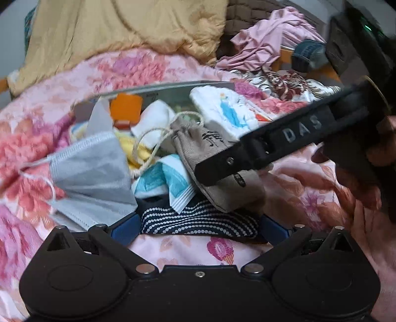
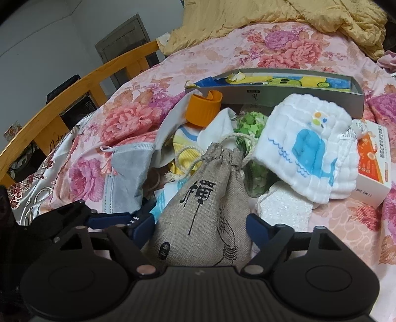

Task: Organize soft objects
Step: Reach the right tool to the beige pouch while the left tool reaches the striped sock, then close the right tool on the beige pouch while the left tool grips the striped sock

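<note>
Floral pink bedspread (image 2: 284, 49) covers the bed that carries everything; a yellow quilt (image 2: 284, 17) is bunched along its far edge, and a wooden rail (image 2: 74, 81) runs along one side.

Heaped near the middle of the bedspread are the soft things: a coarse linen drawstring pouch (image 2: 205, 210) printed with black characters, a quilted white cloth with a blue whale (image 2: 307, 148), a pleated grey face mask (image 1: 91, 173), a dark dotted fabric (image 1: 198, 220), and small yellow and white garments. A shallow grey box (image 2: 272, 96) lined with a bright printed cloth lies just behind the heap; an orange cap (image 2: 203, 109) rests against its front wall, and a small orange-and-white carton (image 2: 371, 168) sits at the heap's edge.

Step in hand, as judged: picking the pouch out of the heap. The right gripper (image 2: 200, 230) straddles the pouch's lower body, blue fingers (image 2: 257, 226) at either flank; whether the pads already press the cloth cannot be told. The left gripper (image 1: 198, 228) frames the dotted fabric with its fingers spread, grasping nothing.

The next move likely calls for closing firmly on the limp, slumping pouch and lifting clear of its loose cord (image 2: 188, 151), which trails over neighbouring garments and may drag them along.
</note>
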Demonstrator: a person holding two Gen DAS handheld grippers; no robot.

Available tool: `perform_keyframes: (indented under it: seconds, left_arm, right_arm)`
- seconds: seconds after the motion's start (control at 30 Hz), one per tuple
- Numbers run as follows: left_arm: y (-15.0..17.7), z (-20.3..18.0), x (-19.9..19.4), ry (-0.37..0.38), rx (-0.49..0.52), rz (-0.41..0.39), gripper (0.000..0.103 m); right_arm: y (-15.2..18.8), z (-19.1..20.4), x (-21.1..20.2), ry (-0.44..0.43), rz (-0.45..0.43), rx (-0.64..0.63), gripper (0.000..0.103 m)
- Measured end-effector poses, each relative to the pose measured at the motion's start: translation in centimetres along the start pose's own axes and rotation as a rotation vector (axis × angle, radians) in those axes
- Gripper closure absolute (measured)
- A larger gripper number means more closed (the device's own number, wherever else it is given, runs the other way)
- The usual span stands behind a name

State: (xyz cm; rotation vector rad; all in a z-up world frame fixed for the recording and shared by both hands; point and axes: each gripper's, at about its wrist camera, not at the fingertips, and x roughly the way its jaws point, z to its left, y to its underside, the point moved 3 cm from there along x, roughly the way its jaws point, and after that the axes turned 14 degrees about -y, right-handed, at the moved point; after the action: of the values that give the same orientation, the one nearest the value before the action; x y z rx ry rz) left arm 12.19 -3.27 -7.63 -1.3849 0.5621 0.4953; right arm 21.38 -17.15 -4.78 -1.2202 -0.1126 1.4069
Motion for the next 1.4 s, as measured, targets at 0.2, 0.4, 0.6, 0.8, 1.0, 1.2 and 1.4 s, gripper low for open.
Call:
perform_keyframes:
  seconds: [0.2,0.4,0.6,0.8,1.0,1.2,1.4]
  left_arm:
    - [-0.4,0.6,1.1,0.006,-0.065,0.045,0.006]
    - [-0.5,1.2,1.7,0.013,-0.098,0.067,0.016]
    - [-0.6,1.4,2.1,-0.023,-0.089,0.103,0.034]
    - [-0.8,1.6,2.2,-0.058,-0.089,0.128,0.052]
    - [-1.0,1.5,1.6,-0.061,-0.101,0.135,0.068]
    - [-1.4,1.3,0.6,-0.077,-0.113,0.128,0.085]
    - [-2.0,1.3,-0.9,-0.069,-0.141,0.132,0.094]
  right_arm:
    - [0.0,-0.5,-0.1,-0.001,-0.004,0.031,0.03]
    - [0.0,-1.0,-0.1,0.006,-0.001,0.067,0.039]
    - [0.1,-1.4,0.0,0.01,0.005,0.09,0.059]
    - [0.3,-1.7,0.0,0.003,0.006,0.114,0.068]
    - [0.2,-1.8,-0.3,0.003,-0.009,0.123,0.075]
    - [0.2,-1.6,-0.8,0.003,-0.036,0.116,0.086]
    - [0.2,-0.7,-1.8,-0.023,-0.082,0.073,0.09]
